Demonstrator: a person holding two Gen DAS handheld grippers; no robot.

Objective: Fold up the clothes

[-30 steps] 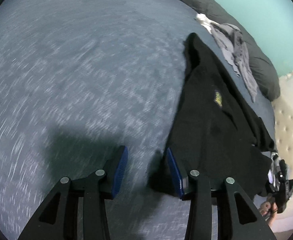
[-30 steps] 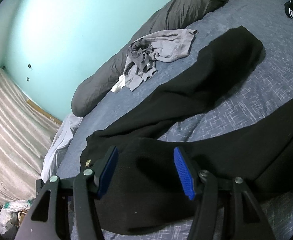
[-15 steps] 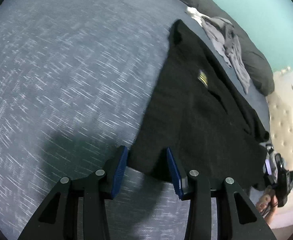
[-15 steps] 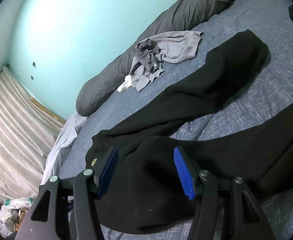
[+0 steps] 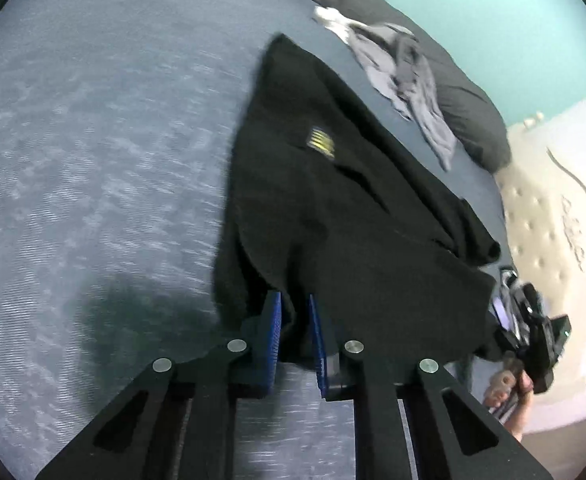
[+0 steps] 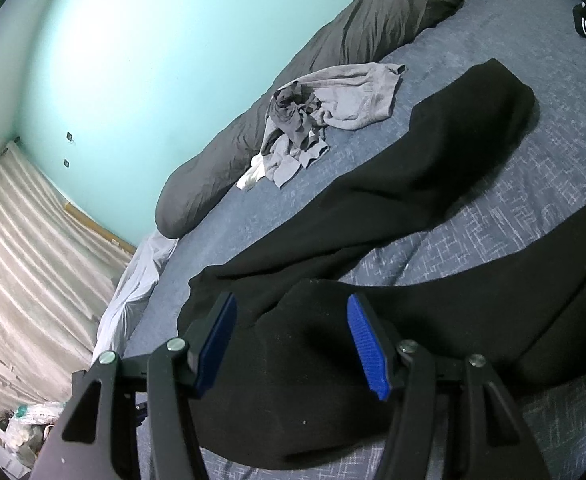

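A black sweatshirt (image 5: 333, 184) with a small yellow logo (image 5: 321, 143) lies spread on the blue-grey bed cover (image 5: 93, 140). My left gripper (image 5: 293, 300) is at its near corner. The jaws are closing, and a bunch of the black cloth is pinched between the blue pads and pulled up off the bed. In the right wrist view the sweatshirt's sleeve (image 6: 433, 168) stretches away to the upper right. My right gripper (image 6: 291, 308) stands open low over a raised fold of the black cloth, its pads apart from it.
Crumpled grey clothes (image 6: 333, 100) lie by a rolled dark grey duvet (image 6: 333, 52) along the turquoise wall. A cream tufted headboard (image 5: 541, 208) stands on the right. A person's hand (image 5: 509, 384) shows at the bed's edge. Striped curtains (image 6: 21, 248) hang on the left.
My left gripper slid across the bed cover onto the sweatshirt's corner, and its jaws came together on the cloth. The right gripper has kept still and open.
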